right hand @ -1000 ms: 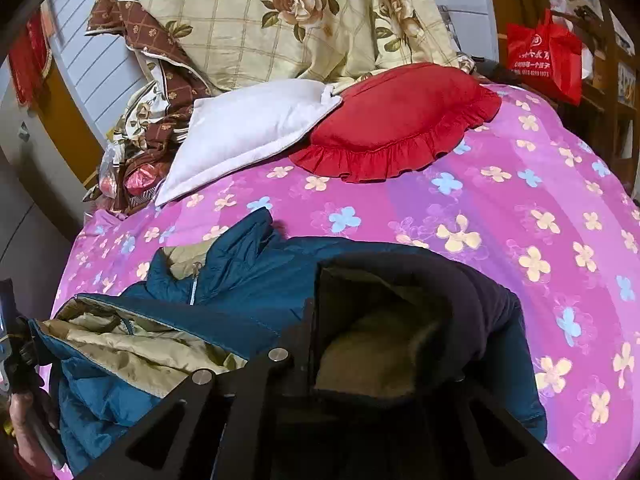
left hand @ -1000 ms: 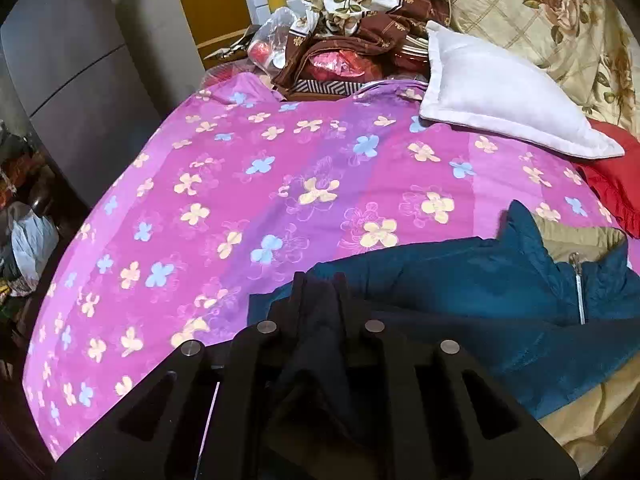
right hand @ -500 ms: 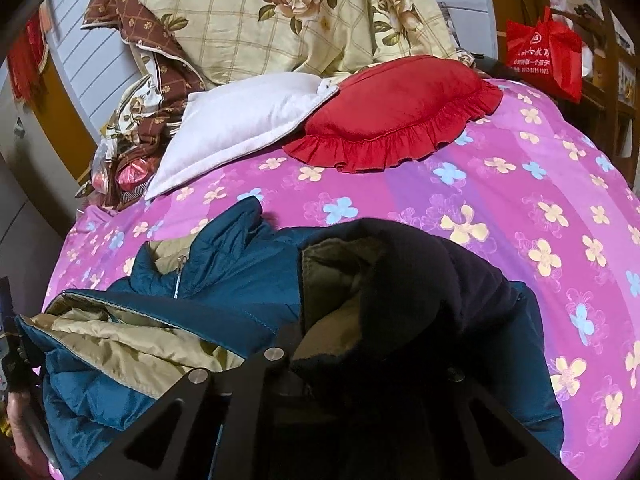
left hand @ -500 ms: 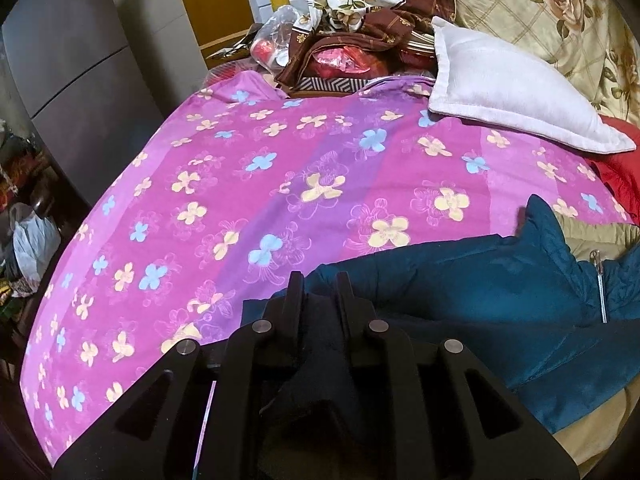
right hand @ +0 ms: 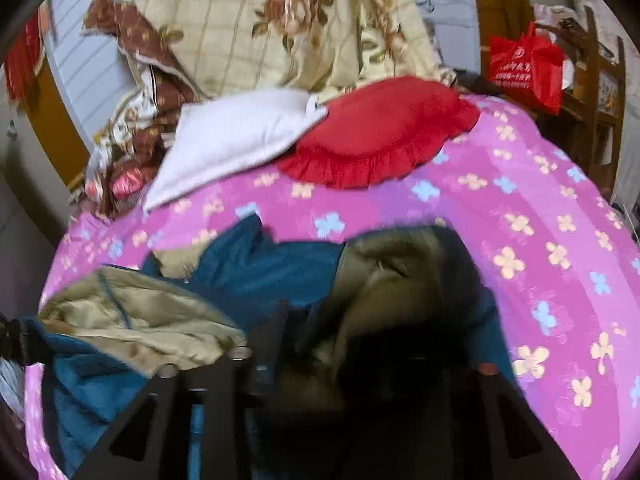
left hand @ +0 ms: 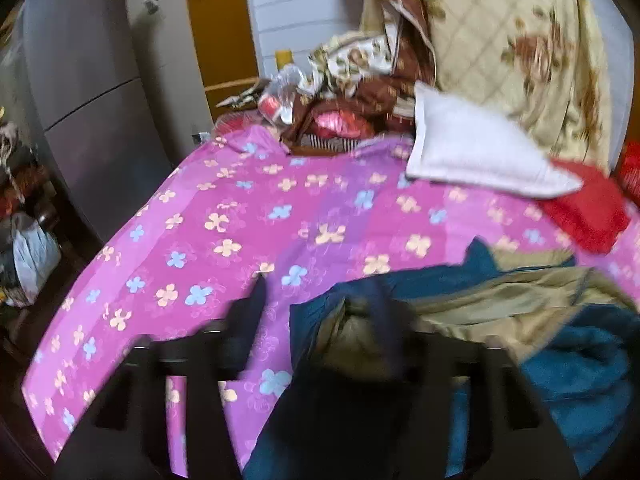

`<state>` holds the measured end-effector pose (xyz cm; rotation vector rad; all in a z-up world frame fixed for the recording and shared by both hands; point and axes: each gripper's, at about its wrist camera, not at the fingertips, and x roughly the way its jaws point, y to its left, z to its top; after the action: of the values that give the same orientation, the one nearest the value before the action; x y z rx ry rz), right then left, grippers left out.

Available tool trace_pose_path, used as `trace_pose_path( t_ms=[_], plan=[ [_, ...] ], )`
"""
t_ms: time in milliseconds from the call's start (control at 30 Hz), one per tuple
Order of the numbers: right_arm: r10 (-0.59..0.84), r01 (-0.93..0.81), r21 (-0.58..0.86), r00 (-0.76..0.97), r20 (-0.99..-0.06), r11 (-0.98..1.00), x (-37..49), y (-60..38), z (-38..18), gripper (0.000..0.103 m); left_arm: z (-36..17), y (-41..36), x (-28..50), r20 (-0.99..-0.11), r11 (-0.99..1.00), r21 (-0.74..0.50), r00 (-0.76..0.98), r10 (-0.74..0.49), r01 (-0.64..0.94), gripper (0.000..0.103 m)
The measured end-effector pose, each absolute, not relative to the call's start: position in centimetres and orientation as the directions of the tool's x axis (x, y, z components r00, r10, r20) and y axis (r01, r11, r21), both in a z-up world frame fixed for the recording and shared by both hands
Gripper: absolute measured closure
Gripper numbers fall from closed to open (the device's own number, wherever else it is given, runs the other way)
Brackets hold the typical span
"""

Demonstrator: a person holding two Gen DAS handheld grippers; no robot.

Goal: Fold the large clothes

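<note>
A teal padded jacket (left hand: 580,364) with beige lining (left hand: 492,304) lies bunched on the pink flowered bedspread (left hand: 240,216). It also shows in the right wrist view (right hand: 256,268), lining up (right hand: 132,320). My left gripper (left hand: 320,316) stands open; its left finger (left hand: 248,320) is bare over the spread, and a dark cuff of the jacket (left hand: 360,344) drapes over its right side. My right gripper (right hand: 360,340) stands open too, with the dark sleeve end (right hand: 400,304) lying across and between its fingers. Both frames are blurred.
A white pillow (right hand: 232,136) and a red frilled cushion (right hand: 384,132) lie at the head of the bed under a floral quilt (right hand: 280,20). A grey fridge (left hand: 92,92) stands left of the bed. A red bag (right hand: 524,68) hangs at the right.
Both grippers have opened and let go of the sleeve ends. The jacket has flipped over onto itself, so more beige lining shows. Both cameras have tilted up.
</note>
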<state>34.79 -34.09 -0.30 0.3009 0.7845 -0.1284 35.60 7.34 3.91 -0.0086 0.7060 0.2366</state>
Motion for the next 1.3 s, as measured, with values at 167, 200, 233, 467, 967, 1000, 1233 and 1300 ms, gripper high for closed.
trace_pose_path(
  t_ms=[167,200,233,467,967,1000,1233,1300],
  plan=[
    [-0.017,0.206,0.214,0.756,-0.654,0.955,32.1,-33.4,3.7,0.039,6.3,7.5,32.5,-0.631,0.984,0.017,0.761,0.149,-0.178,0.041],
    [-0.005,0.191,0.215,0.758,-0.652,0.958,31.8,-33.0,4.0,0.039,6.3,7.3,31.8,-0.634,0.987,0.010,0.762,0.132,-0.162,0.040],
    [0.018,0.164,0.219,0.759,-0.651,0.962,31.5,-32.4,4.2,0.039,6.1,7.0,31.1,-0.640,0.989,0.002,0.760,0.113,-0.145,0.037],
    [0.106,0.001,0.149,0.700,-0.706,0.989,32.5,-26.1,1.7,0.039,1.9,2.8,30.9,-0.695,0.996,0.075,0.713,0.089,-0.051,0.030],
    [0.091,0.034,0.147,0.643,-0.761,0.989,41.1,-25.5,-5.9,0.029,-5.0,0.8,39.1,-0.718,0.983,0.180,0.678,0.157,-0.037,0.027],
    [0.093,0.035,0.152,0.647,-0.756,0.988,41.3,-25.5,-6.3,0.028,-5.2,0.9,39.3,-0.718,0.985,0.170,0.679,0.153,-0.043,0.026],
    [0.089,0.036,0.150,0.664,-0.743,0.988,41.8,-25.5,-7.2,0.024,-6.0,0.8,39.7,-0.702,0.987,0.144,0.696,0.150,-0.068,0.023],
    [0.079,0.041,0.141,0.659,-0.748,0.989,41.7,-25.5,-7.1,0.024,-5.8,0.8,39.5,-0.704,0.985,0.157,0.692,0.160,-0.068,0.023]
  ],
)
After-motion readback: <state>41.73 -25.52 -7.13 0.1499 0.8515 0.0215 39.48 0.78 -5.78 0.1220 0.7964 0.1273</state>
